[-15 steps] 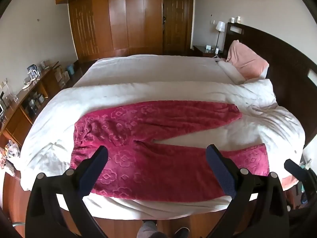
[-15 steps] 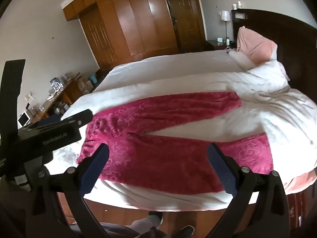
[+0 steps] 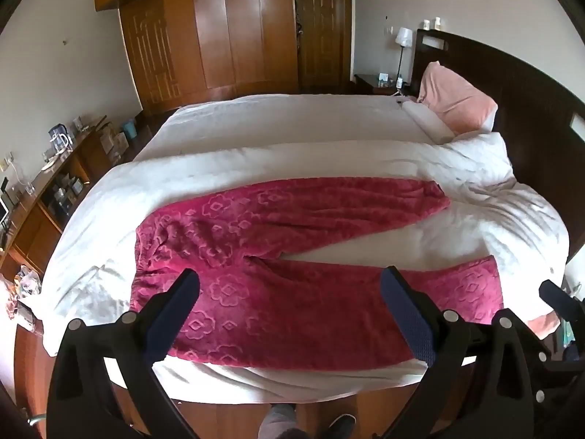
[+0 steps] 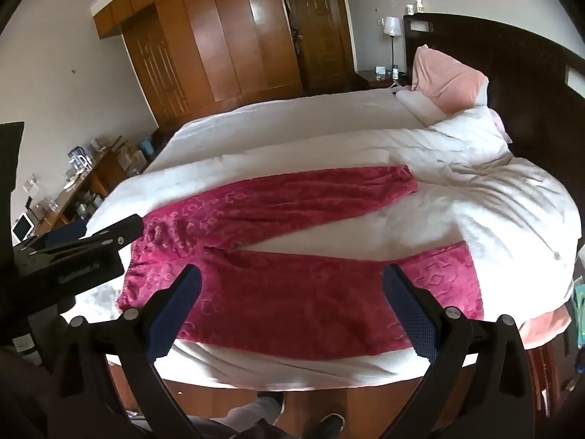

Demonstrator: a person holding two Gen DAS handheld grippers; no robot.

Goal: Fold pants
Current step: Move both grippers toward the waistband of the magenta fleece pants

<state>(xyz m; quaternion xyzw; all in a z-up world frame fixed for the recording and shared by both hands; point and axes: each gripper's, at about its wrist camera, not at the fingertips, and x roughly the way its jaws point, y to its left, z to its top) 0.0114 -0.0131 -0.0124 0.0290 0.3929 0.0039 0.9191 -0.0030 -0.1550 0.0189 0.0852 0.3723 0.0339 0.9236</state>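
Left wrist view is showing the left gripper [image 3: 290, 289] hanging over the near edge of the bed [image 3: 256, 153], jaws spread as wide as they go with nothing between them. Compared to half a second back, barely anything is changing here: the pants [image 3: 292, 256] are sitting in pretty much the same spot between and beyond the jaws, flat and unfolded, waistband off past the left jaw, far leg angling out beyond the right jaw toward the pink pillow [image 3: 453, 98]. Over in the right wrist view the right gripper [image 4: 292, 287] is also gaping wide and holding nothing, but the pants [image 4: 292, 274] are looking a touch closer and more centred under the jaws than before, and the picture's a bit blurry, so I'm guessing that hand is drifting in. Fold isn't started yet; looks like both hands are just lining up for a first grab.
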